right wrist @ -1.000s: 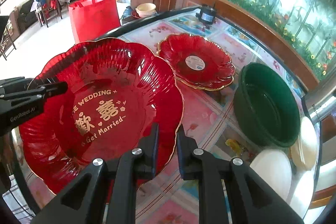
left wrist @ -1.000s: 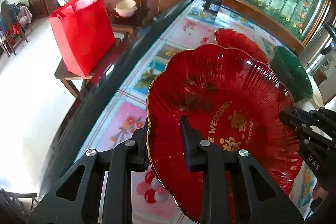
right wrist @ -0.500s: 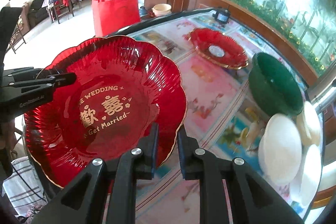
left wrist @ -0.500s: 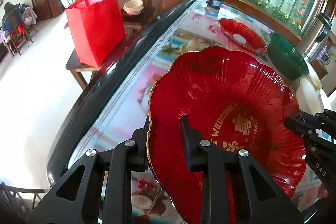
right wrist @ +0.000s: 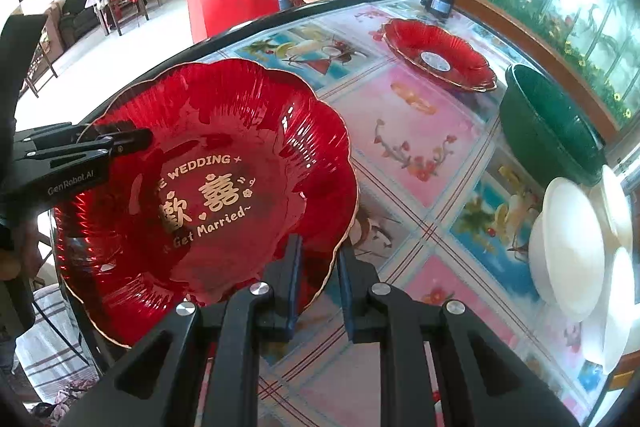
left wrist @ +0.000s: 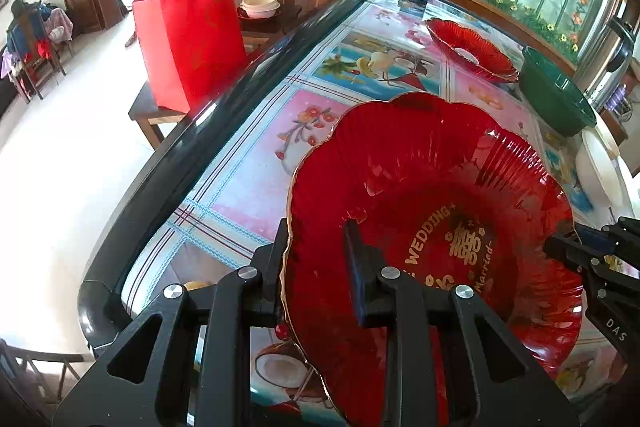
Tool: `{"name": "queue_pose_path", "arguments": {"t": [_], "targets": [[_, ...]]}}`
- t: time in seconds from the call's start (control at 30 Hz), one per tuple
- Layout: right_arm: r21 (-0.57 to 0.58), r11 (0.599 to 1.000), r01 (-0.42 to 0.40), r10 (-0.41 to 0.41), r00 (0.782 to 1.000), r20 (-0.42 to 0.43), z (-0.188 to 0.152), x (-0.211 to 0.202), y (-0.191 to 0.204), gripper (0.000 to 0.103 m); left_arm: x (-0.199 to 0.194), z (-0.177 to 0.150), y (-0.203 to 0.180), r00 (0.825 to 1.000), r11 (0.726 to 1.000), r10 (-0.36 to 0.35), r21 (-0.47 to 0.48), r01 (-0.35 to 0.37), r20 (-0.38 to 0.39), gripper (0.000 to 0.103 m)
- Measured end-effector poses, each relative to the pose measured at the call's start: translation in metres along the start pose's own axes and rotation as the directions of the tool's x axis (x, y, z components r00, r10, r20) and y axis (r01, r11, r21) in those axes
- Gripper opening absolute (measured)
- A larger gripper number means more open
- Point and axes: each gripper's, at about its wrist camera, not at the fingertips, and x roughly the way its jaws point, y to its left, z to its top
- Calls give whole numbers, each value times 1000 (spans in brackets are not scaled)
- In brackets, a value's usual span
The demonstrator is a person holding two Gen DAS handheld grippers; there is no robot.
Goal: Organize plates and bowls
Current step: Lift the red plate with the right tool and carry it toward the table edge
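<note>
Over table (left wrist: 256, 163): both jaws clamp red plate (left wrist: 420, 187).

The scalloped plate (right wrist: 208, 187) is seen in translucent red, gold-edged, with gold lettering. A second red plate (right wrist: 438, 55) is gold-rimmed too. The table (right wrist: 420, 147) is covered in pink and blue pictured squares. The bowl (right wrist: 548, 127) is dark green.
</note>
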Motion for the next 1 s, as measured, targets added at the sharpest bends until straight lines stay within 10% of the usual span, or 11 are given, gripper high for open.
{"name": "queue_pose_path", "arguments": {"t": [0.1, 0.23, 0.37, 1.0], "targets": [[10, 1000, -17, 17, 1000, 0, -1, -1, -2, 17, -1, 1, 1, 1000, 1000, 1, 2, -1, 12, 28], [42, 998, -41, 41, 999, -4, -2, -2, -7, 26, -5, 1, 2, 999, 1000, 14, 18, -15, 35, 59], [74, 995, -74, 74, 997, 1, -4, -5, -14, 41, -8, 3, 5, 999, 1000, 24, 17, -25, 44, 59], [125, 989, -79, 78, 997, 17, -11, -17, -30, 50, -10, 4, 2, 999, 999, 31, 20, -31, 41, 59]]}}
